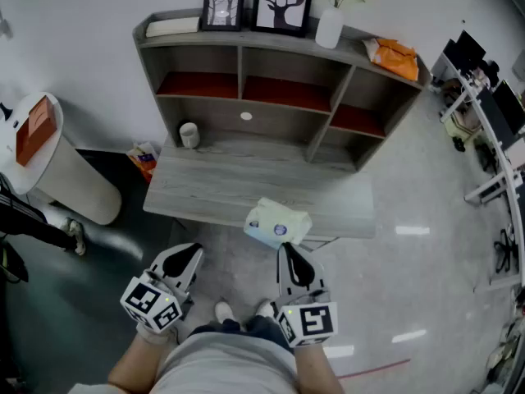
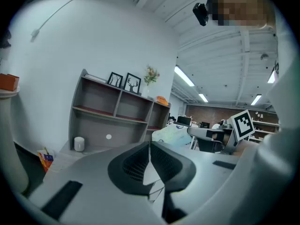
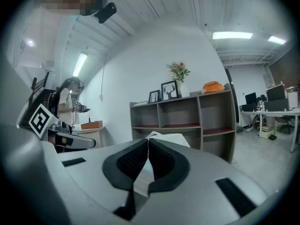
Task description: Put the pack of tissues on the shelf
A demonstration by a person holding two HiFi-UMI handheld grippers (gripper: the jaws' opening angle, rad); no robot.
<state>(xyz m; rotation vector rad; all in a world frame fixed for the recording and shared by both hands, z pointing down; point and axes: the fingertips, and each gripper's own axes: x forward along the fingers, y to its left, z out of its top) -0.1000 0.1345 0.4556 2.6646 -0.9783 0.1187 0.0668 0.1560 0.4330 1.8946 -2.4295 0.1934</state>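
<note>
The pack of tissues (image 1: 277,222), pale with a blue mark, lies at the front edge of the grey desk (image 1: 213,189) and overhangs it a little. Behind the desk stands the grey shelf (image 1: 241,62) with red-lined upper compartments. My right gripper (image 1: 288,253) is shut and empty, its tips just short of the pack. My left gripper (image 1: 189,254) is shut and empty too, left of the pack and off the desk's front. The pack (image 3: 168,138) shows straight ahead beyond the right gripper (image 3: 148,142), and the pack (image 2: 171,134) lies to the right of the left gripper (image 2: 149,146).
A white cup (image 1: 189,135) stands on the desk at the left. Two framed pictures (image 1: 283,2), a white vase (image 1: 330,25) and an orange thing (image 1: 395,57) sit on the shelf top. A white round stand (image 1: 57,175) with an orange box (image 1: 34,130) is at the left.
</note>
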